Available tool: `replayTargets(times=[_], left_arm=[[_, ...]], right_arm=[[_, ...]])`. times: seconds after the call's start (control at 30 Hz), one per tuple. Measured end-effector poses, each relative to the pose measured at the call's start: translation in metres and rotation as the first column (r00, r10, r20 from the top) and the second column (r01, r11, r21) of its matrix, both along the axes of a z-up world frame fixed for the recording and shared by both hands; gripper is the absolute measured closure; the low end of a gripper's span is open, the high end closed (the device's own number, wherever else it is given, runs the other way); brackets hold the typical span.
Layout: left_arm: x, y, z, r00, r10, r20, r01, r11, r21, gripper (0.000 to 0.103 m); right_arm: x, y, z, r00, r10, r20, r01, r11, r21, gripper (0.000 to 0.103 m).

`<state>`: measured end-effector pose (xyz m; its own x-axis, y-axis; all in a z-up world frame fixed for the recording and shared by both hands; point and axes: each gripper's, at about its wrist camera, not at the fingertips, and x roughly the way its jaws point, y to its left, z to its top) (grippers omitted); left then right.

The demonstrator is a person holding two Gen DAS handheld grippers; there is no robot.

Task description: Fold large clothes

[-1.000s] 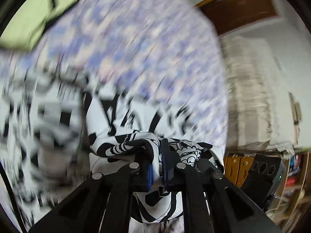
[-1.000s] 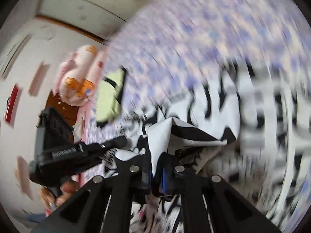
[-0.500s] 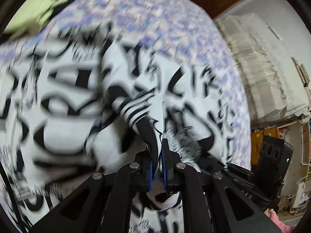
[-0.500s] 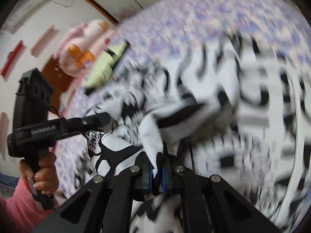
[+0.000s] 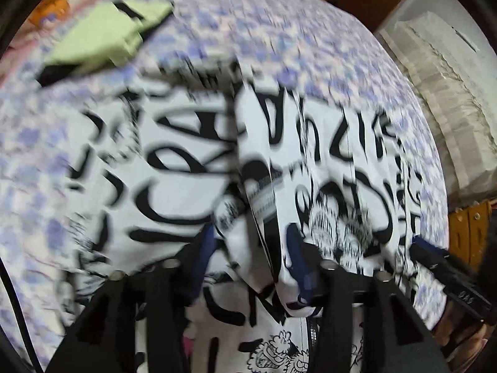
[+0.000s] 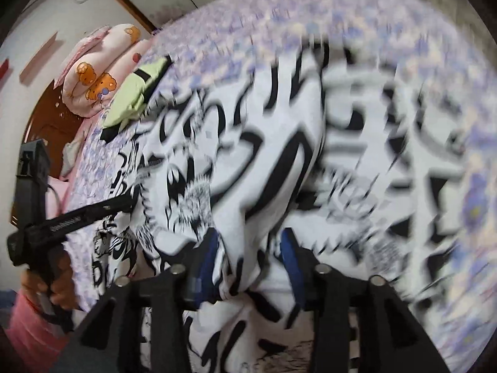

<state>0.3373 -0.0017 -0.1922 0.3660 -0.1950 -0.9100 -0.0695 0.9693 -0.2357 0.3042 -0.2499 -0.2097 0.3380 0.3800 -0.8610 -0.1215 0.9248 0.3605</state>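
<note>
Both grippers, the left gripper (image 5: 250, 258) and right gripper (image 6: 248, 264), have just been opening, pads spread with a loose fold of the black-and-white printed garment (image 5: 186, 161) between them. It lies spread on the floral bed (image 5: 279, 31), near a folded green garment (image 5: 102, 37).

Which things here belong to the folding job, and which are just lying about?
Job: black-and-white printed garment; left gripper; right gripper, both with jaws just opened around loose cloth.

Lying about: folded green garment; pink bedding roll; floral bedsheet.
</note>
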Motion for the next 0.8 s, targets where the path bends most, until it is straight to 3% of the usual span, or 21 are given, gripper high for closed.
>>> replayTargets(times=[0.17,0.23,0.3,0.33,0.4,0.47,0.6,0.7,0.8], left_arm=[[0.038,-0.008,0.024,0.997,-0.018,0.069,0.017,1.0,0.012,0.052],[0.061,-0.014,0.019,0.996,-0.01,0.088,0.01,1.0,0.002,0.053],[0.084,-0.019,0.006,0.996,0.011,0.083,-0.009,1.0,-0.029,0.063],[0.096,-0.022,0.0,0.996,0.023,0.084,-0.019,0.999,-0.045,0.072],[0.118,-0.025,-0.015,0.996,0.044,0.078,-0.041,0.998,-0.042,0.077],[0.139,-0.026,-0.034,0.996,0.054,0.075,-0.053,0.998,-0.02,0.09],[0.168,-0.018,-0.064,0.992,0.112,0.064,-0.114,0.993,0.026,0.09],[0.189,-0.014,-0.08,0.992,0.1,0.072,-0.104,0.993,0.055,0.09],[0.205,-0.012,-0.093,0.993,0.098,0.064,-0.101,0.994,0.044,0.09]], right_arm=[[0.032,0.001,0.036,0.973,-0.021,0.228,0.031,0.999,-0.04,0.054],[0.055,0.009,0.03,0.96,-0.002,0.279,0.009,1.0,-0.023,0.054],[0.083,0.019,0.016,0.946,0.01,0.324,0.0,1.0,-0.029,0.055],[0.094,0.022,0.008,0.942,0.02,0.336,-0.008,0.999,-0.039,0.058],[0.117,0.029,-0.006,0.933,0.028,0.359,-0.006,0.998,-0.064,0.088],[0.141,0.031,-0.025,0.935,0.003,0.354,0.036,0.994,-0.104,0.098],[0.173,0.019,-0.059,0.942,-0.053,0.33,0.081,0.994,-0.072,0.1],[0.181,0.007,-0.068,0.933,-0.055,0.354,0.073,0.997,-0.037,0.1],[0.195,0.002,-0.077,0.927,-0.034,0.372,0.08,0.991,-0.109,0.103]])
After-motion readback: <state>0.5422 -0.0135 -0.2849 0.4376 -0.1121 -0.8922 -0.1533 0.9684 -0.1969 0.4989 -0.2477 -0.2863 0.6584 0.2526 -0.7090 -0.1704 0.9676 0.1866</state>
